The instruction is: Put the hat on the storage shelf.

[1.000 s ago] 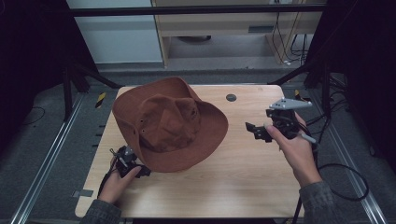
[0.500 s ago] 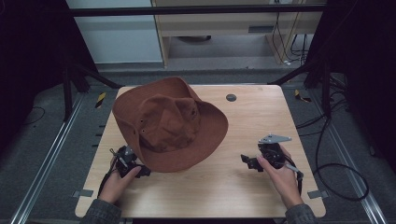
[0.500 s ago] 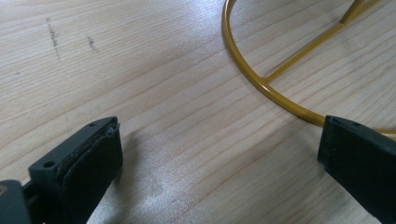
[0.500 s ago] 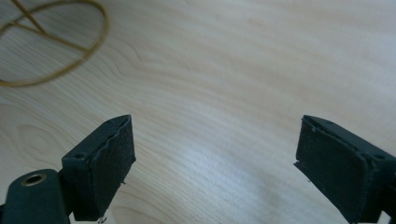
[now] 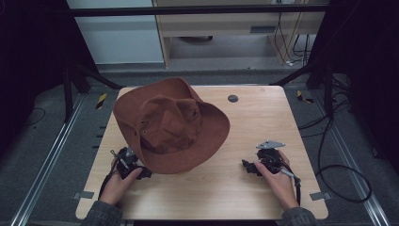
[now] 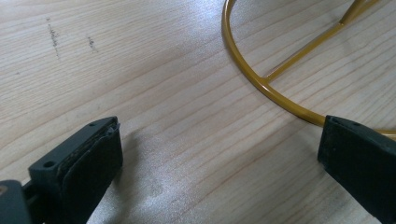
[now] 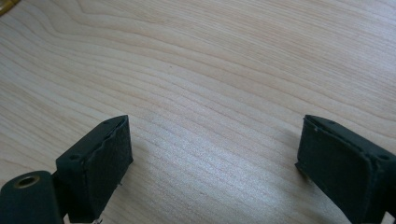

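Two tools rest on the pale wooden worktop (image 5: pixel 221 188), both wide open, gripping nothing: left tool (image 5: pixel 131 167) beside the brim, right tool (image 5: pixel 256 167) well apart. One brown wide-brimmed felt hat (image 5: pixel 169 125) sits left of centre, over a yellow wire ring (image 6: pixel 261 84). Since a second ago, the right tool has moved nearer.

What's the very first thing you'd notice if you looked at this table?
The big brown hat grabs the eye, sitting on the left half of the wooden table. The left gripper waits open by its near brim, close to a yellow wire ring, and the right gripper rests open on bare wood.
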`<state>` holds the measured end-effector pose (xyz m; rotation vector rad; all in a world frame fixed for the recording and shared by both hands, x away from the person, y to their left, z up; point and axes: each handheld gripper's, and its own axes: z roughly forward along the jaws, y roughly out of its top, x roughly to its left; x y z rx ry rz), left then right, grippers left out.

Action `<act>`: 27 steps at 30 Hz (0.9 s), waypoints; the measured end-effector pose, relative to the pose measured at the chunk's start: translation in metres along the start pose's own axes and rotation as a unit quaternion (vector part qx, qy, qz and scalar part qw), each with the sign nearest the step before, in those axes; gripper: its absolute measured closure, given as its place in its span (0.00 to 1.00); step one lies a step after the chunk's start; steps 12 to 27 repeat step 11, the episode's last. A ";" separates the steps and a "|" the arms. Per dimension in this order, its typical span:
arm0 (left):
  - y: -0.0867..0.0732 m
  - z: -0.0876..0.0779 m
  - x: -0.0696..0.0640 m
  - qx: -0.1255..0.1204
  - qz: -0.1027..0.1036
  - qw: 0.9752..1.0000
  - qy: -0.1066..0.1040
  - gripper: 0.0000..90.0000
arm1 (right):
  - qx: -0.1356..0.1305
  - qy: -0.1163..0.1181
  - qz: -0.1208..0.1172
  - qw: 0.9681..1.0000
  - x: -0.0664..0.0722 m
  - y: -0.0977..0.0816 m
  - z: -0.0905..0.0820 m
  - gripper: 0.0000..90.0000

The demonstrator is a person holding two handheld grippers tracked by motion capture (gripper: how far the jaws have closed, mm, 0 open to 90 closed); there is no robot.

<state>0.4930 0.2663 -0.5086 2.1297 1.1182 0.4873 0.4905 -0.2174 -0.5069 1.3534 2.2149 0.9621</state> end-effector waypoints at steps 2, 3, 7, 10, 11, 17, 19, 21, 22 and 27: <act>0.000 0.000 0.000 0.000 0.000 1.000 0.000 0.00 | -0.001 -0.009 -0.012 1.000 0.003 -0.001 0.001 0.11; 0.000 0.000 0.000 0.000 0.000 1.000 0.000 0.00 | -0.003 -0.015 -0.018 1.000 0.004 -0.002 0.002 0.09; 0.000 0.000 0.000 0.000 0.000 1.000 0.000 0.00 | -0.015 -0.017 -0.011 1.000 0.006 -0.005 0.003 0.09; 0.000 0.000 0.000 0.000 0.000 1.000 0.000 0.00 | -0.015 -0.017 -0.011 1.000 0.006 -0.005 0.003 0.09; 0.000 0.000 0.000 0.000 0.000 1.000 -0.001 0.00 | -0.015 -0.018 -0.011 1.000 0.006 -0.005 0.003 0.09; 0.000 0.000 0.000 0.000 0.000 1.000 -0.001 0.00 | -0.015 -0.018 -0.011 1.000 0.006 -0.005 0.003 0.09; 0.000 0.000 0.000 0.000 0.000 1.000 -0.001 0.00 | -0.015 -0.018 -0.011 1.000 0.006 -0.005 0.003 0.09; 0.000 0.000 0.000 0.000 0.000 1.000 -0.001 0.00 | -0.015 -0.018 -0.011 1.000 0.006 -0.005 0.003 0.09; 0.000 0.000 0.000 0.000 0.000 1.000 -0.001 0.00 | -0.015 -0.018 -0.011 1.000 0.006 -0.005 0.003 0.09; 0.000 0.000 0.000 0.000 0.000 1.000 -0.001 0.00 | -0.015 -0.018 -0.011 1.000 0.006 -0.005 0.003 0.09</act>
